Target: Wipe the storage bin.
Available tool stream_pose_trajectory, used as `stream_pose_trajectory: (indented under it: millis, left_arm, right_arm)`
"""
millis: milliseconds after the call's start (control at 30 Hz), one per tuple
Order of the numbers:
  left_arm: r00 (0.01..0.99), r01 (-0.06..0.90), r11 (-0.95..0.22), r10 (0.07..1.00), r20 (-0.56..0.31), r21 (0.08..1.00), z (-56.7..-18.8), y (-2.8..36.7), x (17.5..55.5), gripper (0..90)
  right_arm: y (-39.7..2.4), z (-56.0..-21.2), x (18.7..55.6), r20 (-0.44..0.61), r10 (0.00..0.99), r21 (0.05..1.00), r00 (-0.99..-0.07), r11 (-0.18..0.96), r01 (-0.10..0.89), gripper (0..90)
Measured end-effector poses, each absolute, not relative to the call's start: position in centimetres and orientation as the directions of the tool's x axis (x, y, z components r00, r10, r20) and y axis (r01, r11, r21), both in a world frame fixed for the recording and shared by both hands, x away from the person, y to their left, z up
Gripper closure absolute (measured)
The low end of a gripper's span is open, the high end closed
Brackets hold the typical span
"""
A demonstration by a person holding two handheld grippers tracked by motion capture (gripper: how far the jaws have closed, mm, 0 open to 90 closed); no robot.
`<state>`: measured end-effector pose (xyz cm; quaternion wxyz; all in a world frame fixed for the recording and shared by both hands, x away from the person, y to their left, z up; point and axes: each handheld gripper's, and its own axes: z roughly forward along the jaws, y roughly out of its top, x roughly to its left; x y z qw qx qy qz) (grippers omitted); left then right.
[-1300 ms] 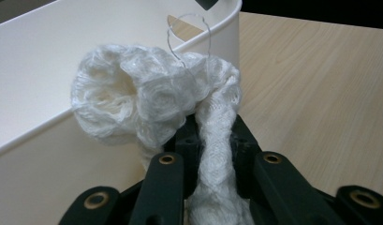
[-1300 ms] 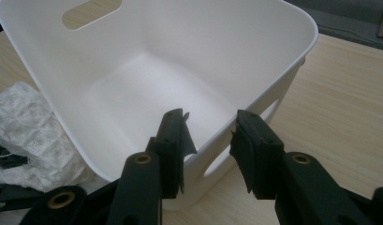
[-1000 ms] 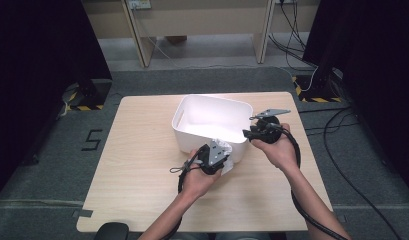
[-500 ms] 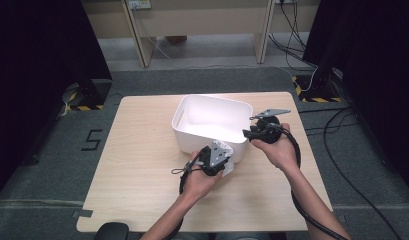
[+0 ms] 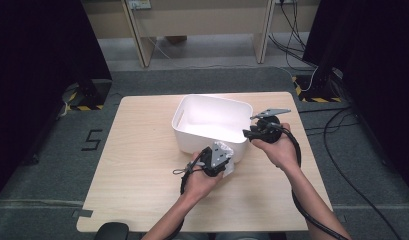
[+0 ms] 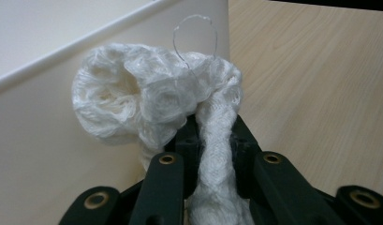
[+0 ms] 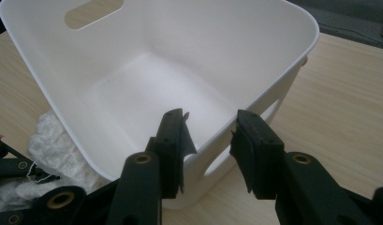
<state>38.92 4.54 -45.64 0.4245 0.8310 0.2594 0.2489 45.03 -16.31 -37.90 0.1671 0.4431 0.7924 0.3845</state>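
- You sit at a light wooden table (image 5: 142, 190) with a two-jaw tool in each hand; your forearms come in from the bottom of the high view
- A white, rounded-rectangular plastic bin (image 5: 212, 117) with slotted handles stands upright near the middle of the table; its inside is bare white plastic
- Your left gripper (image 6: 212, 136) sits just in front of the bin's near wall, towards its near right corner; its fingers (image 6: 173, 173) are pinched tight on a white, loosely knitted cloth bundle (image 6: 151, 101)
- The cloth rises between the two black fingers as a narrow twisted strand, then bunches out above them into a crumpled, puffy mass; a thin clear thread loops up from its top
- In the left gripper view the bundle lies against the outside of the bin's wall, below the rim; the cloth is outside the bin, not in it
- Your right gripper (image 7: 210, 140) is at the bin's right-hand end; its fingers (image 7: 173, 140) stand part open, one inside the wall and one outside, astride the rim above the handle slot
- I cannot tell whether those pads press on the wall or merely straddle it
- In the right gripper view the white cloth shows at the lower left, beside the bin's outer wall
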Motion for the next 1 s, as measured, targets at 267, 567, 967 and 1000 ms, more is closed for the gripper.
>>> stream_pose_trajectory:
  millis: [267, 567, 967, 1000]
  left_arm:
    - [0.746, 0.226, -0.518, 0.636, 0.196, 0.825, -46.0, 4.5, 39.0, 78.3]
    - [0.750, 0.243, -0.530, 0.634, 0.189, 0.813, -47.0, 4.3, 39.2, 78.3]
    - [0.758, 0.262, -0.555, 0.624, 0.187, 0.790, -47.8, 4.2, 39.4, 78.3]
    - [0.757, 0.264, -0.558, 0.625, 0.189, 0.787, -47.8, 4.1, 39.4, 78.3]
  right_arm:
    - [-16.3, -37.9, 45.0, 0.076, 0.830, 0.757, -0.552, 0.312, 0.573, 63.8]
    - [-16.3, -37.9, 45.0, 0.074, 0.831, 0.755, -0.551, 0.314, 0.575, 63.8]
    - [-16.2, -37.9, 45.0, 0.076, 0.834, 0.756, -0.546, 0.309, 0.577, 63.9]
    - [-16.2, -37.9, 45.0, 0.077, 0.835, 0.755, -0.545, 0.308, 0.578, 63.9]
